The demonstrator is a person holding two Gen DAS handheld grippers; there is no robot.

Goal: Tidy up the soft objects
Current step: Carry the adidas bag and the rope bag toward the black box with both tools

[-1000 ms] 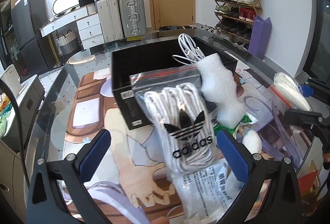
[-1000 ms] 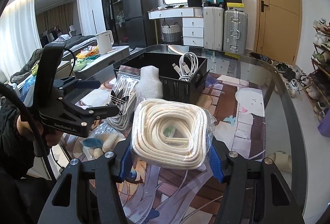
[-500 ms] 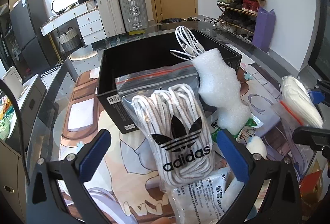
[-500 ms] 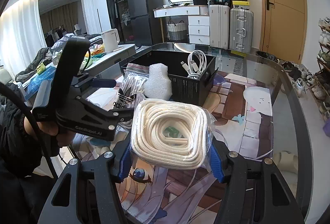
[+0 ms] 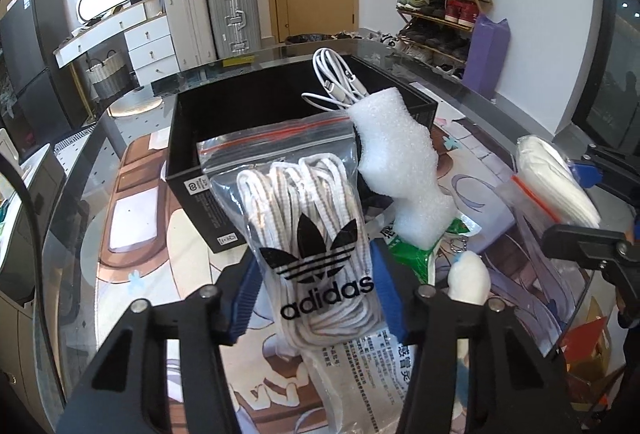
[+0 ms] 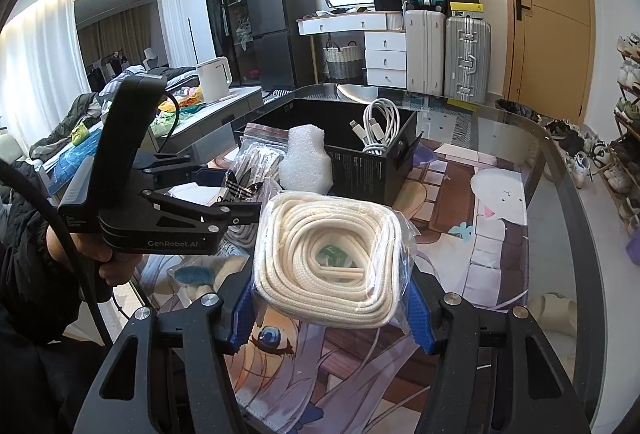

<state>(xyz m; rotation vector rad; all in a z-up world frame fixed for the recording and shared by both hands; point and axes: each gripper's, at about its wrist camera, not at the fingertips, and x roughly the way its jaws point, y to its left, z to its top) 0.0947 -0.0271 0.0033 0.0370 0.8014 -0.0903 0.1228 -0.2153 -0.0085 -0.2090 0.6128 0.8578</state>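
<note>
Your left gripper [image 5: 316,298], wide apart a second ago, is closing around the bag of shoelaces [image 5: 308,230] between its pads; your right gripper [image 6: 332,308] still clamps the rope bundle [image 6: 328,258], so both can go to the box [image 5: 256,114] ahead.

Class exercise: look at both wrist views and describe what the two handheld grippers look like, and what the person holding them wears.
Both grippers are matte black with cut-out angular fingers, silver screw heads and ribbed blue pads. From the right wrist view, the left gripper shows a tall black housing, white "GenRobot.AI" lettering and a black cable trailing from it. The right gripper looks the same. The person wears a black sleeve.
</note>
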